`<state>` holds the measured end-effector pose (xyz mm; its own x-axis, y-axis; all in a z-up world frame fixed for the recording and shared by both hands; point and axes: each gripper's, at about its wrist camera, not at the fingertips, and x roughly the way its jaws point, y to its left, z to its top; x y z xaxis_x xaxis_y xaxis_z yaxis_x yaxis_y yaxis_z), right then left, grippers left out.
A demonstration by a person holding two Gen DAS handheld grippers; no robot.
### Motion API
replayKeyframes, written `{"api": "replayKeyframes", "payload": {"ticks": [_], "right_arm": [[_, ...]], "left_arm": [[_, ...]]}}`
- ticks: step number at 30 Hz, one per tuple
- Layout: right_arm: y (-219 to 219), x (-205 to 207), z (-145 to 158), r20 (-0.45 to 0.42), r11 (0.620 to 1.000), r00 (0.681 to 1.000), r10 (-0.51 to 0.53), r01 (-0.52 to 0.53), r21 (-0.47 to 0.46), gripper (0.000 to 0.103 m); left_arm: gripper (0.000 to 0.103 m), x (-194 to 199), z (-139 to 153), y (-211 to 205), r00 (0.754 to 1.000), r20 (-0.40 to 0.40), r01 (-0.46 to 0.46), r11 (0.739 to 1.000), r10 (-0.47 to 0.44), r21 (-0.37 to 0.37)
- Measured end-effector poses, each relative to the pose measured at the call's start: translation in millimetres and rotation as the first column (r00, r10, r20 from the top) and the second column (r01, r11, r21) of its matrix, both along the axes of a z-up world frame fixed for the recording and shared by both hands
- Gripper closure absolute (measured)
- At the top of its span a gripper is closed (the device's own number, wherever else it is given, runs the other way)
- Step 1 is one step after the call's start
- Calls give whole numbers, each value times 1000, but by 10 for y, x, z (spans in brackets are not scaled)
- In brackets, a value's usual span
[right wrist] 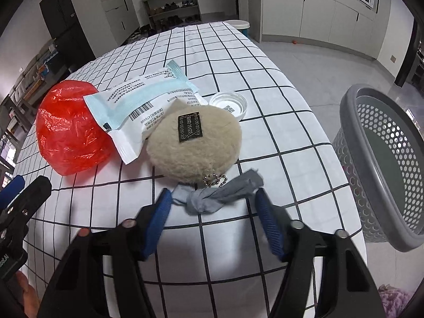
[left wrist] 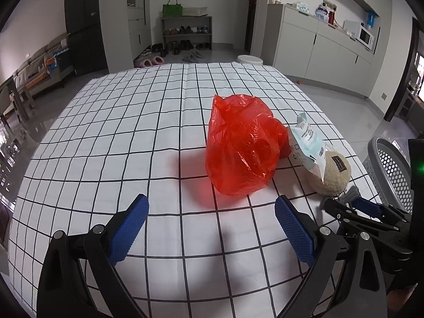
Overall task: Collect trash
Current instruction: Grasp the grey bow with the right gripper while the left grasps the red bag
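The knotted grey scrap (right wrist: 220, 194) lies crumpled and twisted on the worktop (right wrist: 265, 61), just in front of the fluffy beige pouch (right wrist: 196, 145), touching its bead chain. The right claw (right wrist: 212, 212) straddles the scrap, pads on either side without pressing it, so it stands apart. Leaning on the pouch's far side is a white and pale-blue printed packet (right wrist: 137, 100); beyond that sits a crumpled red plastic bag (left wrist: 243, 145). A white cap (right wrist: 229, 103) lies just behind the pouch. The left claw (left wrist: 212, 222) hangs spread wide over bare cloth before the red bag. A white cloth with black grid lines covers the worktop. A grey perforated basket (right wrist: 381, 159) stands off its right edge, with grey floor tiles, cabinets and a shoe rack (left wrist: 186, 33) beyond.
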<state>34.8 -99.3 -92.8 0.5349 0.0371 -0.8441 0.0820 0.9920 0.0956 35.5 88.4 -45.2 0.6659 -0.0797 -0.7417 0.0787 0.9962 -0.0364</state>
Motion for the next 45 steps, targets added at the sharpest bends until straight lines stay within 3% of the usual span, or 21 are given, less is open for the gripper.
{"api": "replayKeyframes", "payload": {"ticks": [2,11,24,32,42,45], "right_arm": [[13,-32,2,6,1000,1000,12,-12,8,66],[-139,-251,21,25,997,1000,2,-4,82,77],[-381,-596,156,51,993,998,-41,35,117,78],[-404,-617,265,89,990,995,-33,21,139,78],[-538,-618,266,90,987,994,-57,43,156,78],[-575,-617,267,88,986,994,-65,51,157,78]], "left_arm": [[9,-4,-1,-5,1000,2,0,1000,0,-2],[9,-18,7,-17,1000,5,1,1000,-1,-4],[9,-54,87,-37,1000,11,12,1000,-12,-12],[9,160,156,-145,999,18,35,999,-35,-19],[9,512,23,-259,1000,8,27,1000,-27,-1],[18,581,16,-279,999,7,41,999,-41,-17]]}}
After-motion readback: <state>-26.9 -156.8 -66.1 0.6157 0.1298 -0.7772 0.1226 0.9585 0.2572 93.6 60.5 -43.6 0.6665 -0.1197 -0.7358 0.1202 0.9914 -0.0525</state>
